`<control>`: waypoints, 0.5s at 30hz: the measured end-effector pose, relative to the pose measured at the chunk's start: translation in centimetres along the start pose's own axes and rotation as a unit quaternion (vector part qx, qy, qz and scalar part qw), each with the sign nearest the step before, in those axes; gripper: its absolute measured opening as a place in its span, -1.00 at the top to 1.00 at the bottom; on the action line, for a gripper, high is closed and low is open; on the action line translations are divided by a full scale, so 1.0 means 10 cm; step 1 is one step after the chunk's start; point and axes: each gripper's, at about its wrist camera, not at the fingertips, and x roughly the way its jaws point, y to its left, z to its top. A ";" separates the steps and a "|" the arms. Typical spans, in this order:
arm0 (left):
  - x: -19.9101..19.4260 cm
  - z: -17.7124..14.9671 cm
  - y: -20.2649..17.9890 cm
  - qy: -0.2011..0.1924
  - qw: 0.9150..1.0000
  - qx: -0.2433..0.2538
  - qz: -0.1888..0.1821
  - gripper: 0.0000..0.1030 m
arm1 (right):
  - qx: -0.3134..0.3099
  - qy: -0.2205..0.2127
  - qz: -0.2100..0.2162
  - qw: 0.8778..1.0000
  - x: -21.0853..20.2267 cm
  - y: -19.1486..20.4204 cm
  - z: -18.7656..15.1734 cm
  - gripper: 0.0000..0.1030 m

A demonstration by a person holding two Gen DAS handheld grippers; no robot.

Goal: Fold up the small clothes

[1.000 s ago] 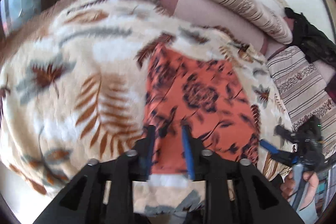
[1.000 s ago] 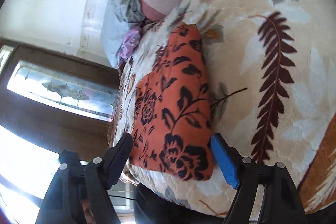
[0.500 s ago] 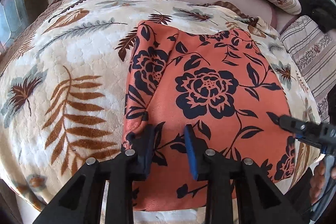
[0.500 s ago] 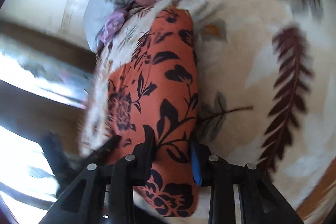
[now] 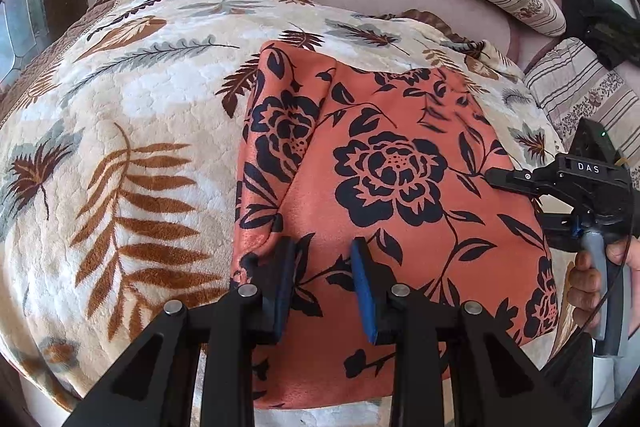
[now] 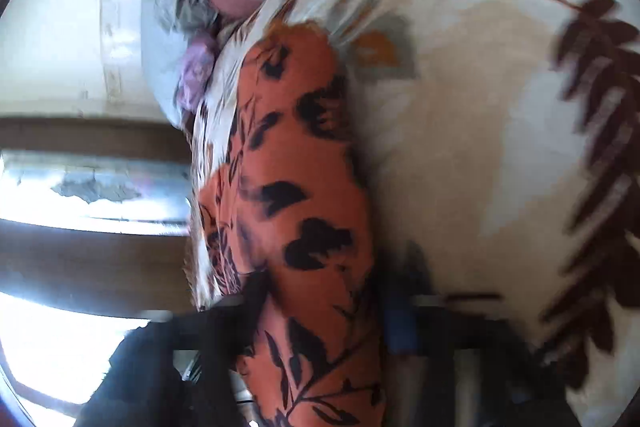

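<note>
Jaws first: the left gripper (image 5: 324, 281) has narrowed its jaws a little, and they stand apart over the near edge of the orange cloth (image 5: 384, 179) with a strip of fabric between them; whether the pads pinch it I cannot tell. The right gripper (image 6: 328, 319), wide open a second ago, snapped nearly shut and has just eased open a bit, the cloth's right edge lying between its jaws; the blur hides whether they bite. The cloth lies flat on the leaf-print blanket (image 5: 132, 131) on the bed, a fold along its left side. Since the earlier frame the left camera has dropped closer, and the cloth fills more of its view. A hand (image 5: 592, 279) grips the right tool's handle.
</note>
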 end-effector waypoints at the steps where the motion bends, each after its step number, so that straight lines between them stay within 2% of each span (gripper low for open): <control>1: 0.00 0.00 0.00 0.000 1.000 -0.002 -0.001 0.40 | -0.024 -0.008 -0.016 1.000 -0.04 0.11 -0.02 0.30; 4: 0.01 0.00 -0.01 -0.001 1.000 0.005 0.001 0.40 | -0.111 -0.046 -0.070 0.990 -0.17 0.46 -0.13 0.34; 6: 0.01 0.00 -0.03 -0.001 1.000 0.011 0.002 0.40 | -0.098 -0.023 -0.103 0.990 -0.01 0.32 -0.08 0.34; 8: 0.01 0.01 -0.03 0.001 1.000 0.011 0.004 0.40 | -0.048 -0.020 -0.066 0.996 0.00 0.15 -0.03 0.27; 11: 0.01 0.00 -0.02 0.000 1.000 0.010 0.002 0.40 | -0.057 -0.036 -0.065 0.996 -0.17 0.35 -0.09 -0.03; 12: 0.01 0.00 -0.02 0.000 1.000 0.011 0.002 0.40 | -0.068 -0.039 -0.054 0.995 -0.23 0.40 -0.12 -0.34; 13: 0.01 0.01 -0.02 0.001 1.000 0.012 0.002 0.40 | -0.078 -0.042 -0.039 0.995 -0.29 0.42 -0.17 -0.54; 15: 0.01 0.00 -0.03 0.001 1.000 0.011 0.004 0.40 | -0.067 -0.047 -0.042 0.996 -0.28 0.29 -0.29 -0.59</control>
